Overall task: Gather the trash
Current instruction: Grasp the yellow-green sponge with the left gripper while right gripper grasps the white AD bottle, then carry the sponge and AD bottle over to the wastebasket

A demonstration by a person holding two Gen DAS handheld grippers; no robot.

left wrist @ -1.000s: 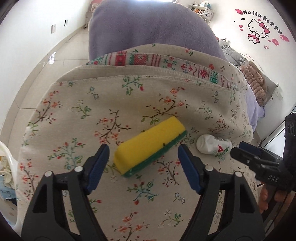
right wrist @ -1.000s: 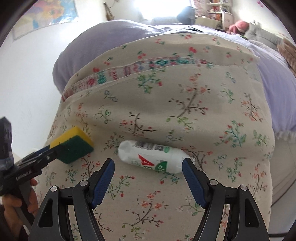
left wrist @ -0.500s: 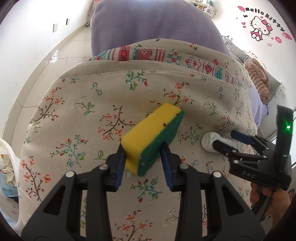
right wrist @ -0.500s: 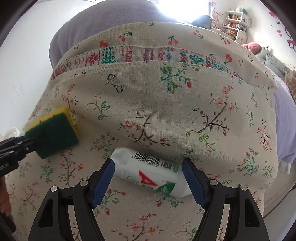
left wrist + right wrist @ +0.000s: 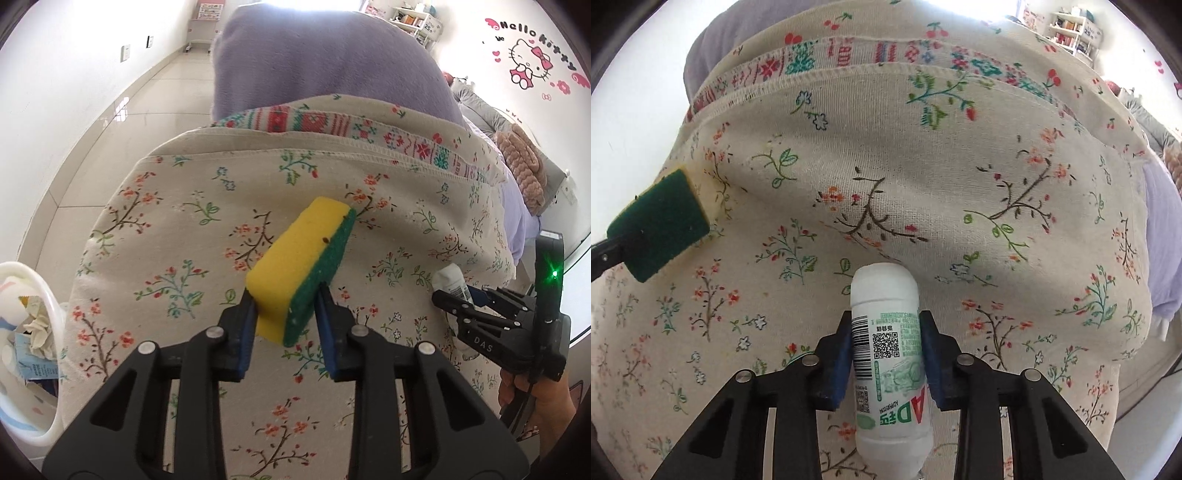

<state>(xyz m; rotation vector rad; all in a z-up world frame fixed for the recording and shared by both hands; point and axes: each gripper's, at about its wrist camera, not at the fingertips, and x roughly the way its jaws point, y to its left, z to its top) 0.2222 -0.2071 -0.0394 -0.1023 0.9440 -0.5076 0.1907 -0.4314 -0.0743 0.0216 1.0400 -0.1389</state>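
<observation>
The left gripper (image 5: 284, 314) pinches a sponge (image 5: 301, 271) by its near end, blue pads pressed against the yellow foam on one side and the green scouring face on the other; the sponge juts forward, seemingly lifted clear of the floral cloth (image 5: 184, 229). The right gripper (image 5: 884, 350) clamps a white bottle (image 5: 888, 354) across its labelled middle, with the rounded end pointing away and the other end passing back between the fingers. Left of the cloth stands a white bin (image 5: 44, 306) with crumpled paper inside. Beyond the cloth lies a purple blanket (image 5: 317, 62). Seen from the right wrist, the sponge (image 5: 659, 225) sits at the cloth's left edge.
</observation>
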